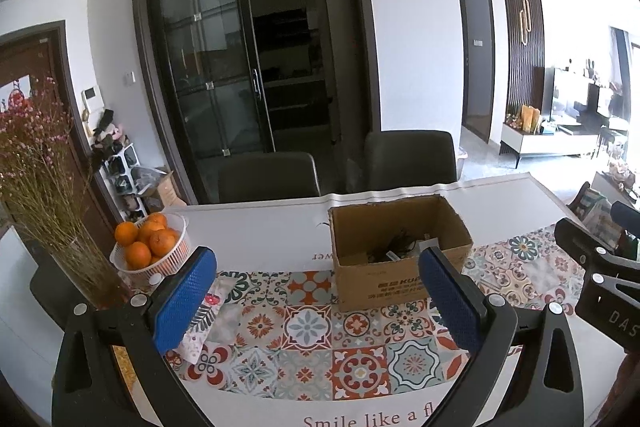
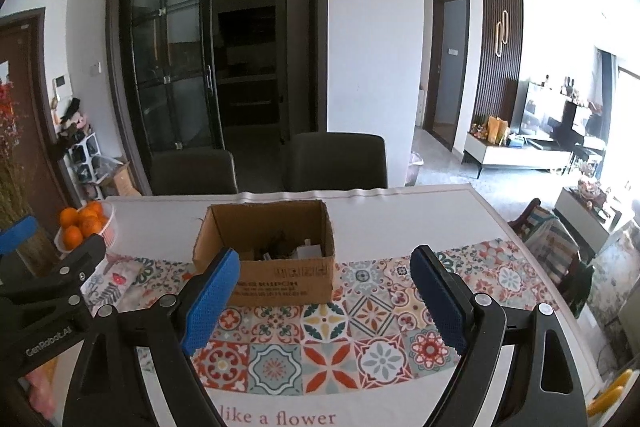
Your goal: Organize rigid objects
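Both my claws wide, empty: left gripper (image 1: 320,301), right gripper (image 2: 324,303) hang over tiled mat (image 2: 320,347). Box (image 2: 280,275) mid-table, dark odds and ends inside. No loose item between fingers. Judging between picks; next needs target spotted, maybe pouch (image 1: 208,311).

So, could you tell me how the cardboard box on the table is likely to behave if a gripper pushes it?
The cardboard box would probably slide rather than tip, as it sits low and wide on the smooth patterned mat. It looks fairly light, holding only a few small items. Its open, slightly bowed walls may flex.
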A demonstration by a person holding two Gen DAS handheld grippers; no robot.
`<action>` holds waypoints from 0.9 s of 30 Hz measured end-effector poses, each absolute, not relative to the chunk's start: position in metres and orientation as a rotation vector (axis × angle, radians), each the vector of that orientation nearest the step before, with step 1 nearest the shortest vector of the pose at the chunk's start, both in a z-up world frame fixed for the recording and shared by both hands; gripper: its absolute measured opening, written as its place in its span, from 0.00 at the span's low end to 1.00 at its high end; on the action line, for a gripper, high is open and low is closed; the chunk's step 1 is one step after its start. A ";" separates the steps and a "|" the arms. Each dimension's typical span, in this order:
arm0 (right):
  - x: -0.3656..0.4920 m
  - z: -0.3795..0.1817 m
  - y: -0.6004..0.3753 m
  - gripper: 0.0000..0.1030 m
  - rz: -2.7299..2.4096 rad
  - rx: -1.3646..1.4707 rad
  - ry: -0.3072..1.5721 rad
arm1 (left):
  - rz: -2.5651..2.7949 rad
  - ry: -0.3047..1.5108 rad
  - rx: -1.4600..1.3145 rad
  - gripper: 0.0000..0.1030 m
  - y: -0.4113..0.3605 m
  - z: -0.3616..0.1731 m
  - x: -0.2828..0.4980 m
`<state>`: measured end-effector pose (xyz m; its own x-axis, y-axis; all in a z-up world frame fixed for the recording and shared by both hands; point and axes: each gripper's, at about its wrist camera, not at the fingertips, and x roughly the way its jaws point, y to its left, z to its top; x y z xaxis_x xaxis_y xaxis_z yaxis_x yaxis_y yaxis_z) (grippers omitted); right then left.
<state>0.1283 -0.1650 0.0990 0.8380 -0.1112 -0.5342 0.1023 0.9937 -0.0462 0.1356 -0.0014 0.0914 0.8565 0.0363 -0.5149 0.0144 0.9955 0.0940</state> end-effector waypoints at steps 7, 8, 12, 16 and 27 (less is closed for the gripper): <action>0.124 0.101 -0.164 0.86 -0.104 -0.015 0.559 | 0.014 0.524 0.097 1.00 -0.002 0.095 0.130; 0.123 0.102 -0.163 0.86 -0.102 -0.016 0.557 | 0.014 0.523 0.097 1.00 -0.002 0.095 0.130; 0.122 0.103 -0.162 0.85 -0.098 -0.014 0.552 | 0.015 0.518 0.096 1.00 -0.003 0.096 0.129; 0.122 0.104 -0.162 0.86 -0.094 -0.012 0.550 | 0.015 0.512 0.094 1.00 -0.002 0.099 0.129; 0.120 0.107 -0.163 0.86 -0.091 -0.010 0.543 | 0.016 0.495 0.095 1.00 0.000 0.103 0.125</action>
<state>0.1203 -0.1627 0.1071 0.8524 -0.0891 -0.5153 0.0837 0.9959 -0.0338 0.1245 0.0000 0.1031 0.8801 0.0384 -0.4732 0.0076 0.9955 0.0949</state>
